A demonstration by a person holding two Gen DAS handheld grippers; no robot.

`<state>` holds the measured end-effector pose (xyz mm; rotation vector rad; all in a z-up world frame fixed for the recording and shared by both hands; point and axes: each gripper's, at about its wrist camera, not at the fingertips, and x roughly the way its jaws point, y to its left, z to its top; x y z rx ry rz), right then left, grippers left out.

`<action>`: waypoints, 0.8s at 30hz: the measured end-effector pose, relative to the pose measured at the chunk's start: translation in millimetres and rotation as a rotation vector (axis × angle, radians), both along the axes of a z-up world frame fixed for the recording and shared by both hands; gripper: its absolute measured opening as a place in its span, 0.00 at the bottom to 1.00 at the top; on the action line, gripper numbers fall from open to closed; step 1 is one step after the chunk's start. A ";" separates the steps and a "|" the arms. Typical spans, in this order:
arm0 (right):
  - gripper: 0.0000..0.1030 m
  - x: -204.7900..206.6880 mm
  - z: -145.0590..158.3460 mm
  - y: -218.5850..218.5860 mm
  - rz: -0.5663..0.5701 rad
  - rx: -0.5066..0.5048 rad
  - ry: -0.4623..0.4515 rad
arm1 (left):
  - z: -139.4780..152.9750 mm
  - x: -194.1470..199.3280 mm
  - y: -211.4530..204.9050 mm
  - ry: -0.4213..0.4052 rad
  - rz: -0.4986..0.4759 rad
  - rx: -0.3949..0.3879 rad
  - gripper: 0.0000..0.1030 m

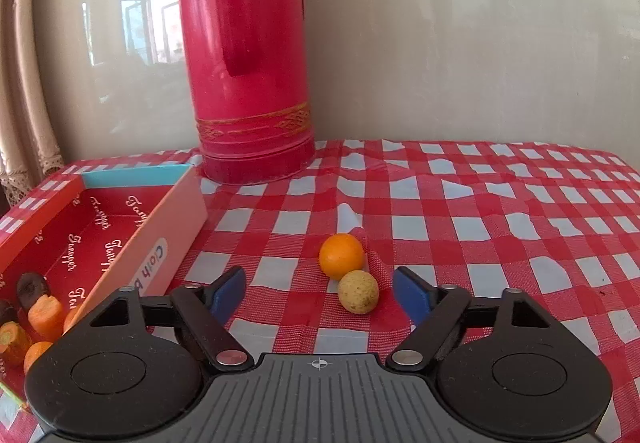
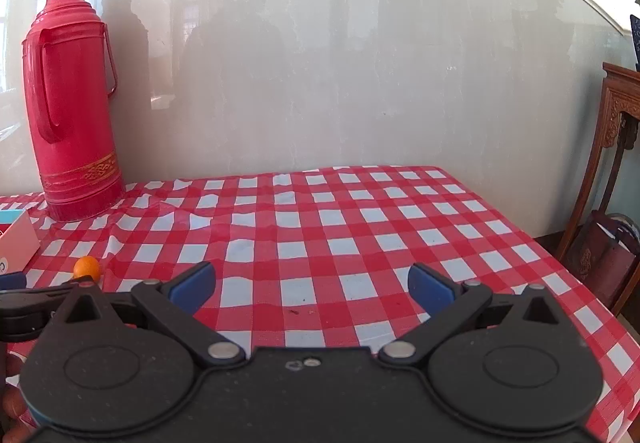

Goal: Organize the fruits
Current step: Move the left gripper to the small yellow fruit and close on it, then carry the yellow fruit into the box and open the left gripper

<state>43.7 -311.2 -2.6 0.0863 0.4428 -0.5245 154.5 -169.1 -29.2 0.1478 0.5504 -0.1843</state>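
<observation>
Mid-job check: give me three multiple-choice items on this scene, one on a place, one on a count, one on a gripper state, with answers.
1. Where does the yellowish fruit lie?
A. In the red box
B. On the checked cloth, touching the orange fruit
C. Behind the thermos

2. How many loose fruits lie on the cloth ahead of the left hand-held gripper?
A. Two
B. Four
C. None

3. How does the right hand-held gripper stand?
A. Shut on the orange fruit
B. Shut, holding nothing
C. Open, holding nothing

Answers:
1 B: it sits against the orange fruit on the checked cloth, outside the red box.
2 A: only those two show in the left wrist view.
3 C: its blue pads are wide apart with bare cloth between.
</observation>
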 end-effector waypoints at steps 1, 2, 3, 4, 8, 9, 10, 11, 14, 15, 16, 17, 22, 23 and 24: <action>0.94 0.4 0.0 0.5 -0.004 -0.004 -0.002 | -0.9 1.3 -1.6 0.010 -0.009 0.001 0.64; 0.94 0.5 0.6 0.7 -0.007 -0.007 -0.005 | -2.2 3.2 -2.7 0.026 -0.016 -0.003 0.62; 0.94 0.8 0.8 0.8 -0.010 -0.009 -0.005 | -3.5 5.1 -3.7 0.041 -0.019 -0.007 0.62; 0.94 1.5 1.0 0.3 -0.008 -0.008 -0.004 | -4.8 6.6 -4.0 0.050 -0.018 -0.012 0.62; 0.94 2.6 0.3 -1.8 0.001 0.005 -0.002 | -8.1 11.6 -6.1 0.079 -0.022 -0.019 0.53; 0.94 2.5 0.1 -2.0 0.000 0.005 -0.002 | -8.8 12.3 -6.7 0.084 -0.022 -0.023 0.53; 0.94 2.5 -0.2 -2.6 -0.002 0.004 -0.001 | -9.5 13.3 -7.4 0.090 -0.023 -0.025 0.51; 0.94 2.2 -0.3 -2.8 -0.003 0.005 0.000 | -10.2 14.6 -8.1 0.098 -0.026 -0.026 0.41; 0.94 1.3 -0.8 -3.4 -0.004 0.018 -0.001 | -12.2 18.2 -8.3 0.122 -0.034 -0.040 0.31; 0.94 1.0 -1.0 -3.3 -0.005 0.020 -0.001 | -12.6 18.5 -8.1 0.123 -0.035 -0.043 0.28; 0.94 0.7 -1.2 -3.3 -0.006 0.018 -0.001 | -12.8 18.6 -7.5 0.124 -0.036 -0.046 0.26; 0.94 0.4 -1.0 -1.3 -0.010 0.016 0.000 | -12.7 18.2 -6.6 0.123 -0.039 -0.047 0.24; 0.94 0.0 -0.1 -0.5 -0.014 0.022 -0.005 | -10.1 8.8 -2.4 0.083 -0.038 -0.028 0.24; 0.94 0.4 0.0 -0.1 -0.015 0.023 -0.005 | -9.4 5.9 -3.1 0.068 -0.043 -0.017 0.24; 0.94 0.7 -0.1 -0.4 -0.014 0.025 -0.005 | -8.9 5.3 -3.5 0.054 -0.047 -0.007 0.24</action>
